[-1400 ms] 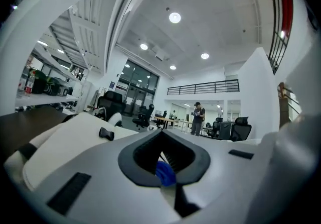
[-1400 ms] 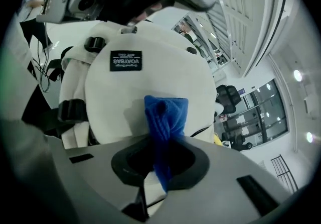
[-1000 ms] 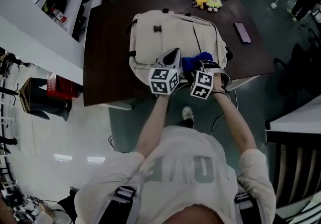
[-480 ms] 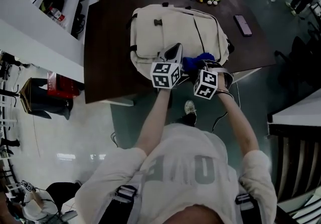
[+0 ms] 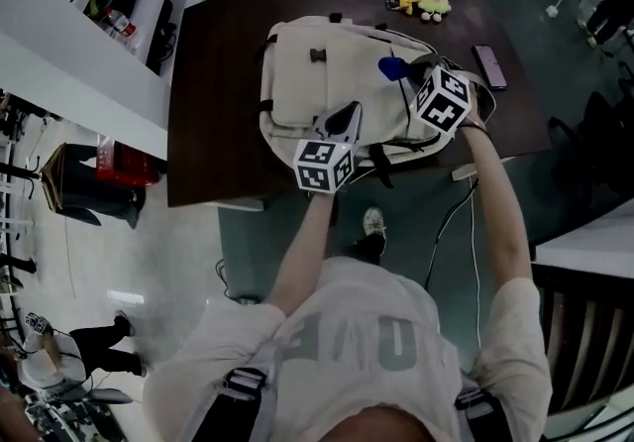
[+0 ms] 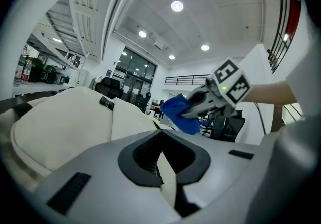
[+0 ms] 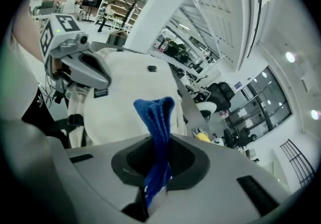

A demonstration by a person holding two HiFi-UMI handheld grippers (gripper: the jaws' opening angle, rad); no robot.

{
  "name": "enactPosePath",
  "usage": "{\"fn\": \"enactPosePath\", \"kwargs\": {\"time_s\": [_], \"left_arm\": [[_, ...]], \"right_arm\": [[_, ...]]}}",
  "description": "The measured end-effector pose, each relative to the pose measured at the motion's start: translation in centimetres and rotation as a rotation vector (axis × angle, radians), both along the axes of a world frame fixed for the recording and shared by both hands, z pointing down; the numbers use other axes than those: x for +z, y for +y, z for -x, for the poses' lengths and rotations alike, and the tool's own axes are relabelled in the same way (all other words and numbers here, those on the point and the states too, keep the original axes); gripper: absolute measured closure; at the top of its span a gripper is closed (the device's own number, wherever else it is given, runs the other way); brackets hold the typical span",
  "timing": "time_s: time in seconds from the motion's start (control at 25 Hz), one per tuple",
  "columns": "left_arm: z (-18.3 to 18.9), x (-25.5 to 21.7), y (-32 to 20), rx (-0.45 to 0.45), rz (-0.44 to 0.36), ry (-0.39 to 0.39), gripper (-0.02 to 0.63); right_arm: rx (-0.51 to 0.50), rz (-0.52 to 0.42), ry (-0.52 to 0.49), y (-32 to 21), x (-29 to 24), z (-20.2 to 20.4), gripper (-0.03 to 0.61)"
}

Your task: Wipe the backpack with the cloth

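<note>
Backpack (image 5: 322,68) lies flat, left gripper (image 5: 344,119) pinched shut on its near edge. Right gripper (image 5: 420,75) clamps the cloth (image 5: 393,66) above its right side

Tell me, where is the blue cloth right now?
In the head view the blue cloth is clamped in the right gripper, over the far right part of the cream backpack on the dark table, with a phone further right.
</note>
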State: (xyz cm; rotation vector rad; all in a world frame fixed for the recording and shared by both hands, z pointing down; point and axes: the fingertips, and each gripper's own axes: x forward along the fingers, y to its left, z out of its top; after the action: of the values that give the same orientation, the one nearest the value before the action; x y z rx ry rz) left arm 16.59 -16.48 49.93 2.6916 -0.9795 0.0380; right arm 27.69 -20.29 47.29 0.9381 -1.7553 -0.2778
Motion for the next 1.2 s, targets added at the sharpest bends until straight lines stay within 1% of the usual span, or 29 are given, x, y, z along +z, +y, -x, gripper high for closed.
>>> {"fn": "enactPosePath", "kwargs": {"time_s": [0.12, 0.24, 0.36, 0.56, 0.64, 0.8, 1.04, 1.2], "left_arm": [[0.3, 0.4, -0.1, -0.007, 0.036, 0.008, 0.611], [0.2, 0.5, -0.4, -0.019, 0.047, -0.009, 0.611], [0.0, 0.8, -0.4, -0.020, 0.049, -0.042, 0.611], [-0.2, 1.1, -1.0, -0.059, 0.070, -0.055, 0.611], [-0.2, 1.2, -1.2, -0.070, 0.074, -0.055, 0.611], [0.2, 1.3, -1.9, -0.079, 0.070, -0.056, 0.611], [0.2, 1.4, -1.7, -0.085, 0.076, -0.052, 0.611], [0.1, 1.5, -1.6, -0.075, 0.072, -0.054, 0.611]], "right_arm": [[0.049, -0.007, 0.010, -3.7, -0.7, -3.1, 0.537], [0.095, -0.010, -0.006, -7.3, -0.4, -5.2, 0.537], [0.113, -0.009, -0.009, -10.5, 1.3, -5.7, 0.537], [0.070, 0.034, 0.030, -13.5, 6.0, -5.0, 0.536], [0.049, 0.042, 0.032, -13.5, 7.4, -4.9, 0.537], [0.035, 0.014, 0.026, -12.3, 7.8, -3.8, 0.537], [0.000, 0.011, 0.118, -8.2, 8.8, -3.1, 0.537], [-0.037, 0.013, 0.155, -3.9, 9.2, -1.7, 0.537]]}}
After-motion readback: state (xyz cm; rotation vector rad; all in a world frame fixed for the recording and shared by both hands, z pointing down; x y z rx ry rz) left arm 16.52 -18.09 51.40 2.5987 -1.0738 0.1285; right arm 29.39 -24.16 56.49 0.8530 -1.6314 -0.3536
